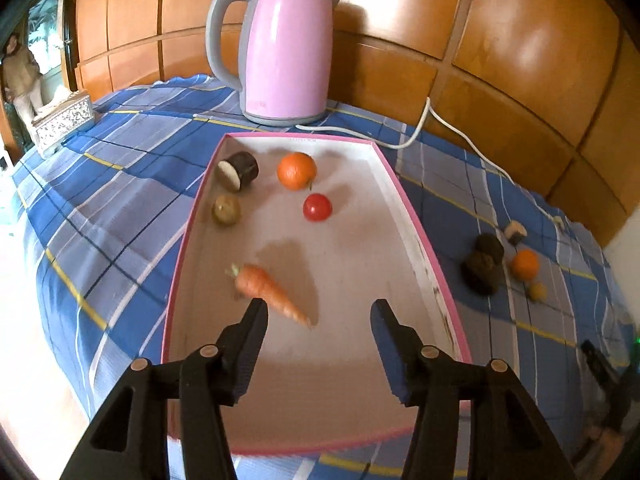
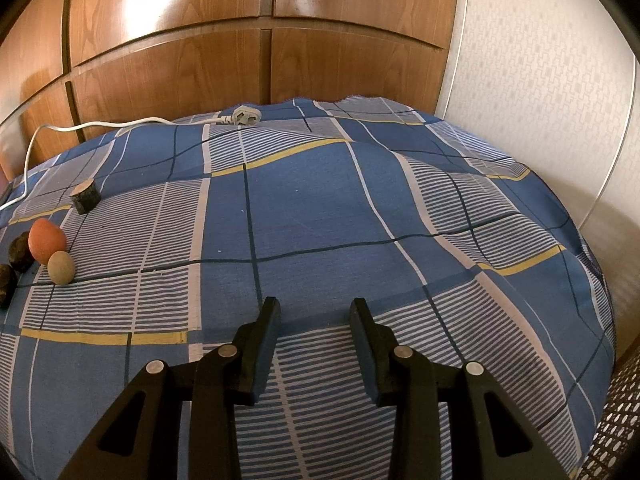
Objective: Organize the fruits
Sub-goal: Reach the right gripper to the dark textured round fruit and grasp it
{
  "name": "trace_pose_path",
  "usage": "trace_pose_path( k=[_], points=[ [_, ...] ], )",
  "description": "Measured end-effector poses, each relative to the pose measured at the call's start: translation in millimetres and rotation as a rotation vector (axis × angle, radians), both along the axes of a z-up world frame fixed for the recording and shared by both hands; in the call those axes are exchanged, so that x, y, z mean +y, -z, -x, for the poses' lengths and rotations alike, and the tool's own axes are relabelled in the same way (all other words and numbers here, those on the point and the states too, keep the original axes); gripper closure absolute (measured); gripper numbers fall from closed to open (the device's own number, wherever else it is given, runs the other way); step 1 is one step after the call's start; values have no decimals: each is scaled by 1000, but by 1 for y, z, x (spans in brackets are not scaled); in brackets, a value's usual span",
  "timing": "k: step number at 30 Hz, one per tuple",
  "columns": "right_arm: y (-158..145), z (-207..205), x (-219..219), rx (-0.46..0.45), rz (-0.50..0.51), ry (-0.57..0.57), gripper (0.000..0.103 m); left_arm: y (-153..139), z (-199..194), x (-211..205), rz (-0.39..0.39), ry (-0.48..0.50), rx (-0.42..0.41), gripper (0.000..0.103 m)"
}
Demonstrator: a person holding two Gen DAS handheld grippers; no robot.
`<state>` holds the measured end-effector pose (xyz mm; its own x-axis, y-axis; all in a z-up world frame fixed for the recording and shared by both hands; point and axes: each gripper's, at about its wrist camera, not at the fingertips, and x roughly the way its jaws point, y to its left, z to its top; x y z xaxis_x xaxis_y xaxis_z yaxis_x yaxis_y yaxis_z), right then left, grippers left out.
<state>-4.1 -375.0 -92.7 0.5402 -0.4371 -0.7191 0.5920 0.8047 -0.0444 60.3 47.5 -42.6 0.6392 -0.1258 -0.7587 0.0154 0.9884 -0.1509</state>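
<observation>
A pink-rimmed white tray (image 1: 416, 216) lies on the blue checked cloth. In it are a carrot (image 1: 266, 290), a tomato (image 1: 317, 207), an orange (image 1: 296, 170), a brownish kiwi (image 1: 226, 210) and a dark cut piece (image 1: 238, 171). My left gripper (image 1: 320, 312) is open over the tray; the carrot lies just beyond its left finger, blurred. Right of the tray lie dark lumps (image 1: 484, 264), an orange (image 1: 525, 265) and a small yellow fruit (image 1: 538, 291). My right gripper (image 2: 314, 306) is open and empty over bare cloth, with an orange (image 2: 46, 240), a small greenish fruit (image 2: 61, 267) and a dark cut piece (image 2: 86, 196) far left.
A pink kettle (image 1: 286, 50) stands behind the tray, its white cord (image 1: 432, 120) running right to a plug (image 2: 246, 116). A patterned tissue box (image 1: 62, 122) sits at the far left. Wood panels back the table; a white wall (image 2: 540, 80) is on the right.
</observation>
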Motion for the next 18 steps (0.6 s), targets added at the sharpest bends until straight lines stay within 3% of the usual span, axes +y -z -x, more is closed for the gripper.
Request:
trace_pose_path(
  k=[8, 10, 12, 18],
  points=[
    [-3, -6, 2, 40, 2, -11, 67, 2, 20, 2, -9, 10, -5, 42],
    [-8, -10, 2, 52, -41, -35, 67, 3, 22, 4, -7, 5, -12, 42],
    [-13, -14, 8, 37, -131, -89, 67, 4, 24, 5, -6, 0, -8, 41],
    [-28, -37, 62, -5, -221, -317, 67, 6, 32, 13, 1, -43, -23, 35]
  ],
)
